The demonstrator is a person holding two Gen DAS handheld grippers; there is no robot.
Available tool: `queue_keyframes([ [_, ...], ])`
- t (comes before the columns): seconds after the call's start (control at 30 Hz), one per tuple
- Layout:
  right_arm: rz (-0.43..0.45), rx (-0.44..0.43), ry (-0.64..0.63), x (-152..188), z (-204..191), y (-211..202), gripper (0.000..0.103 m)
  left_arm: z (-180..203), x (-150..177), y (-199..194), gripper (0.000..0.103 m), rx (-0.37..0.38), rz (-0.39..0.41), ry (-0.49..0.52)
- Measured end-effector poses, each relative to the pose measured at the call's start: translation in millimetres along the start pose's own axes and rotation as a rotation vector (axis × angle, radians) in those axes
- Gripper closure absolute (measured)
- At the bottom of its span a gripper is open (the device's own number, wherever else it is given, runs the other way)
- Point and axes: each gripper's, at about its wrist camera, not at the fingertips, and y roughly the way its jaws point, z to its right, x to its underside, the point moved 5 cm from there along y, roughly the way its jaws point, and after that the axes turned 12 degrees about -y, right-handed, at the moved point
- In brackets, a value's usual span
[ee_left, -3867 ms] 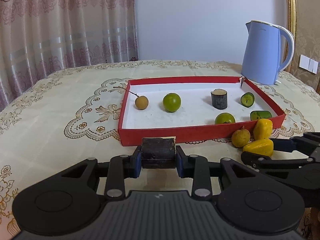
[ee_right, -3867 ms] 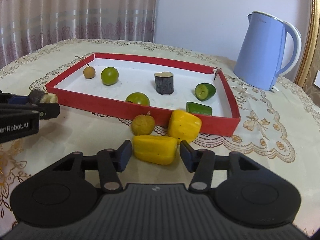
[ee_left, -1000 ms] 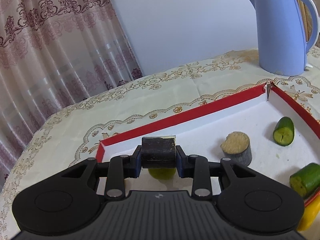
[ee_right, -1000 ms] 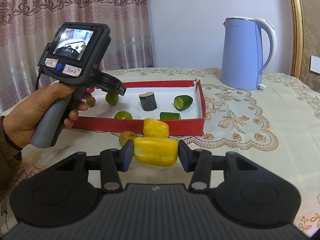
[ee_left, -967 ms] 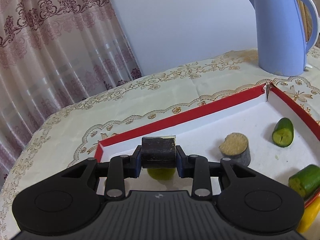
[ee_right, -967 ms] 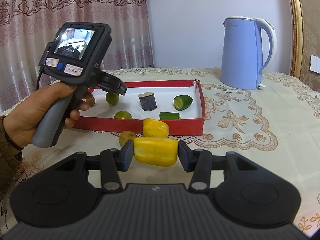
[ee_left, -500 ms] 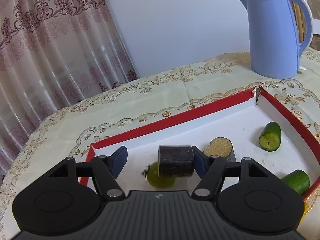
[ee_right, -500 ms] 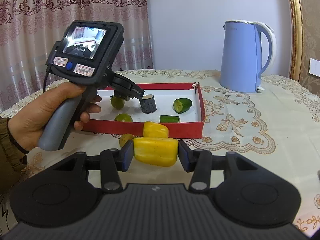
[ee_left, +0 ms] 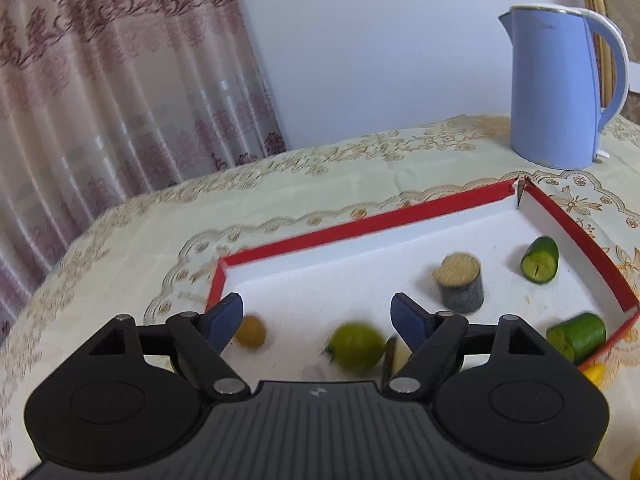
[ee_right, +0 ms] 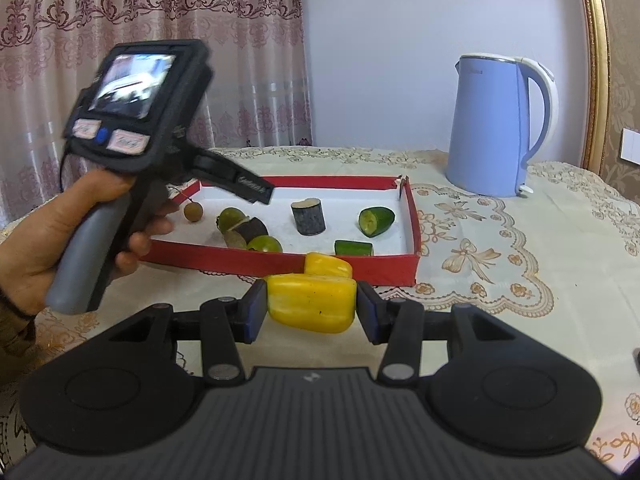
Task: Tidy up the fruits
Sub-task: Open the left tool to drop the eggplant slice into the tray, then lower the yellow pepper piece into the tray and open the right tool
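Two grippers: our left gripper point(ee_left: 316, 316) has just opened, empty; our right gripper point(ee_right: 311, 307) clamps the firm, smooth pepper point(ee_right: 311, 302) by its ends.

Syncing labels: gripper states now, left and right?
Left gripper: open, just been opening, nothing between the jaws.
Right gripper: closed on the yellow pepper piece.

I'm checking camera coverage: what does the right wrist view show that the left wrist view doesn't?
Only the right wrist view: the right gripper shut on a yellow piece, a second yellow piece outside the tray, the hand holding the left gripper, and the dark chunk lying whole in the tray.
Only the left wrist view: the left gripper, whose jaws have just been opening, with nothing between them.
Both: red tray, kettle, upright stump, cucumber pieces, green fruit.
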Motion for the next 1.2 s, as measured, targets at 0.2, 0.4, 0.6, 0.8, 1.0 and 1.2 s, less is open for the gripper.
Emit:
queue_keyframes([
  [0.2, 0.008, -0.017, 0.015, -1, -1, 2, 0.058, -34, 34, -17, 0.022, 0.024, -0.057, -0.09],
  [0.4, 0.02, -0.028, 0.03, -4, 0, 4, 0.058, -72, 56, -41, 0.017, 0.001, -0.013, -0.207],
  [0.6, 0.025, -0.021, 0.037, -8, 4, 10, 0.058, -92, 73, -58, 0.016, 0.061, -0.007, -0.286],
  [0.8, 0.031, -0.011, 0.021, -15, 4, 15, 0.058, -91, 88, -64, 0.016, 0.067, 0.006, -0.261],
  [1.0, 0.043, 0.005, 0.009, -23, 4, 21, 0.058, -86, 91, -71, 0.016, 0.081, 0.052, -0.244],
  [1.2, 0.046, 0.003, -0.005, -31, 1, 30, 0.058, -78, 93, -61, 0.016, 0.063, 0.037, -0.222],
])
